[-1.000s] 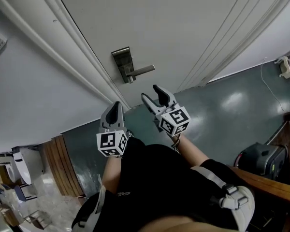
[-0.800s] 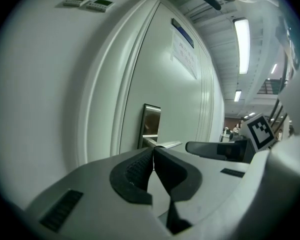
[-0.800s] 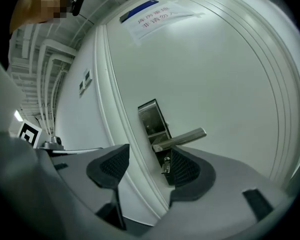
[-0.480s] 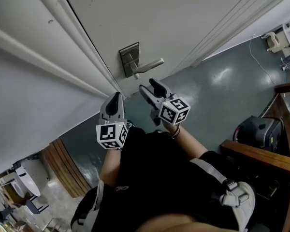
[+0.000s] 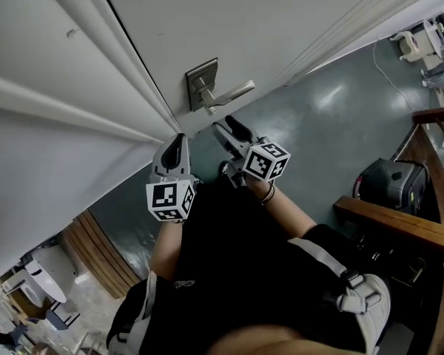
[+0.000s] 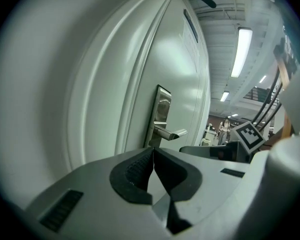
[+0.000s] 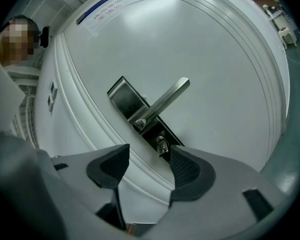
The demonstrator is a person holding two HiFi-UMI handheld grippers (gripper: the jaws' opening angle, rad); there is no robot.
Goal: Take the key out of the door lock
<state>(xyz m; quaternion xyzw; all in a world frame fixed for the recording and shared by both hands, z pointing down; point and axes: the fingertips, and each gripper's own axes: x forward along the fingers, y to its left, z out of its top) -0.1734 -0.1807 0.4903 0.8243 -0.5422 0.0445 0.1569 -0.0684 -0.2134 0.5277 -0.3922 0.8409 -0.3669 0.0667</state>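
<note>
**Key is ahead of the right claw, offset toward its right-hand pad**

- We read the key [image 7: 162, 146] in the right gripper view. It sits in the lock [image 7: 155, 131], in the dark lower part of the metal plate just below the handle [image 7: 162, 101]. It is not out yet.
- The right claw [image 7: 149, 156] is open and empty, pointing at the door [image 7: 215, 59]. The key lies forward of the gap and is not centred. It sits close to the tip of the right-hand pad [image 7: 186, 169] and well clear of the other pad.
- We judge the key's long axis runs straight out of the door, roughly along the claw's line of approach. We cannot tell which way the flat head is turned at this size.
- The left claw [image 6: 152, 156] is closed pad to pad with nothing in it. It is low and off to the hinge-frame side, seeing the lock plate edge-on.
- The head view puts the right claw closer to the lock than the left, so the right one should make the grab. We cannot see the key in that view.
- Next move, in our judgement, is to shift the right claw sideways until the key is centred in the gap. Then we advance, close on the head and pull straight back along the key's axis.
- Risk: going in uncorrected, the right-hand pad would hit the key or the plate.
</note>
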